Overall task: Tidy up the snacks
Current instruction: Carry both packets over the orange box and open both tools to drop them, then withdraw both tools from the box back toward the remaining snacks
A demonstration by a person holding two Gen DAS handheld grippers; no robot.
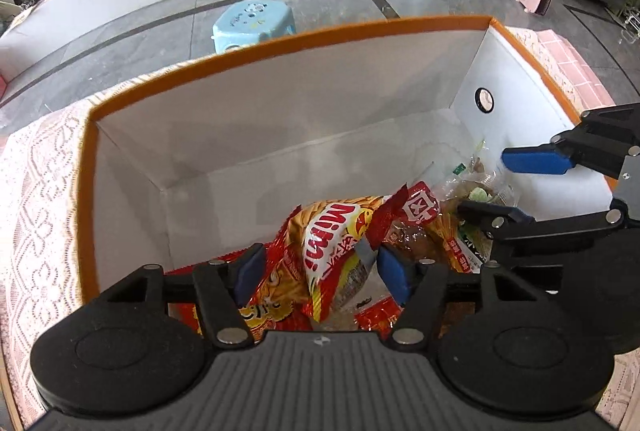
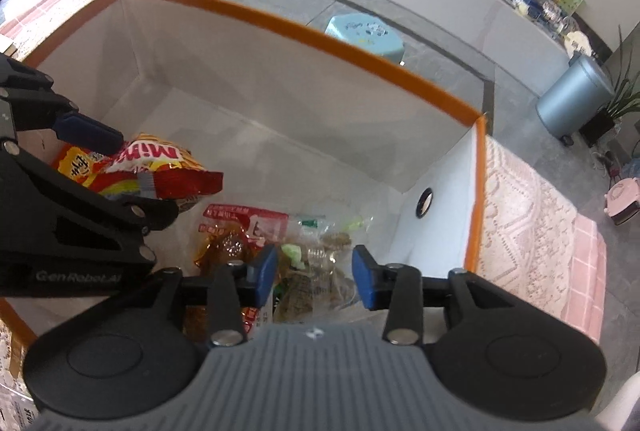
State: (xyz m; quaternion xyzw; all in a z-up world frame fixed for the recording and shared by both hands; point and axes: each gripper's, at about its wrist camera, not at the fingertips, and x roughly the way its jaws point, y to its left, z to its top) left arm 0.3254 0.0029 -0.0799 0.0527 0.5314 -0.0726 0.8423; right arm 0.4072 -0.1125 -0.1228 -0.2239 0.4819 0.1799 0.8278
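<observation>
Snacks in the orange-rimmed box (image 1: pixel 280 43), both my pairs of fingers spread above them.

My left fingers (image 1: pixel 320 273) stand wide around the Mimi bag (image 1: pixel 336 231) without pressing it; my right fingers (image 2: pixel 316 277) are parted over the clear packet (image 2: pixel 316 271), not gripping. Both lie at the box's near end, the brown packet (image 2: pixel 228 243) between them. The box sits on a lace-covered worktop (image 1: pixel 36 191).

Bright daylight, fisheye-bent edges, slight blur.
</observation>
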